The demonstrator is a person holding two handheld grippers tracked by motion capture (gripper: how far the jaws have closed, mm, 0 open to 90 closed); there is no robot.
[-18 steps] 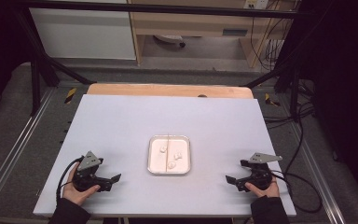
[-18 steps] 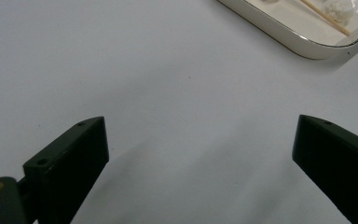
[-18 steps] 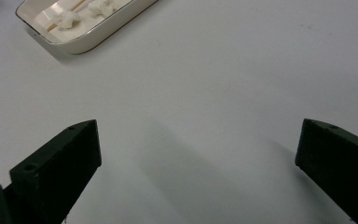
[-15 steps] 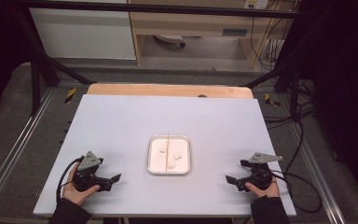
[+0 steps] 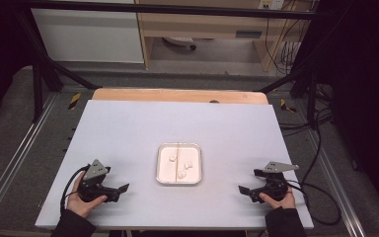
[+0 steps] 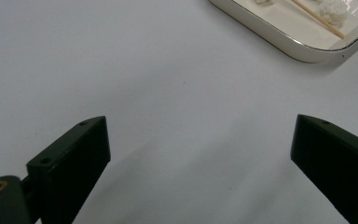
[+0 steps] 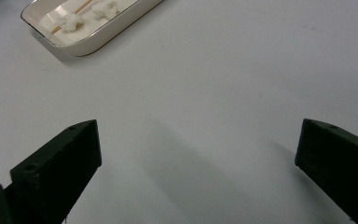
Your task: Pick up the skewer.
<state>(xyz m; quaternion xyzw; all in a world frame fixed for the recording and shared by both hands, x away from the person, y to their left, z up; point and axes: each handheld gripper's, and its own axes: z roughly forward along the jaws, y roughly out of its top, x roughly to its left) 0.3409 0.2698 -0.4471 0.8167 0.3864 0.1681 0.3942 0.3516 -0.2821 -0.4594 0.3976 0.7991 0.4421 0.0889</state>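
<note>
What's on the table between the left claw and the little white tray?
Nothing. In the high view, only bare table lies between the left claw and the tray. The left gripper view shows the same bare stretch.

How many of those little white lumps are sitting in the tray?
3, all in the tray: one lump left of the thin stick, one right of it, one nearer the person. None seems hidden.

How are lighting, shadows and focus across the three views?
High view: the table is evenly lit with no glare, the room around it dark, detail in the tray soft. Left gripper view: sharp, with faint soft shadows on the table ahead of the open jaws; the tray's rim shows a slight sheen. Right gripper view: the same soft shadows, tray in focus.
</note>
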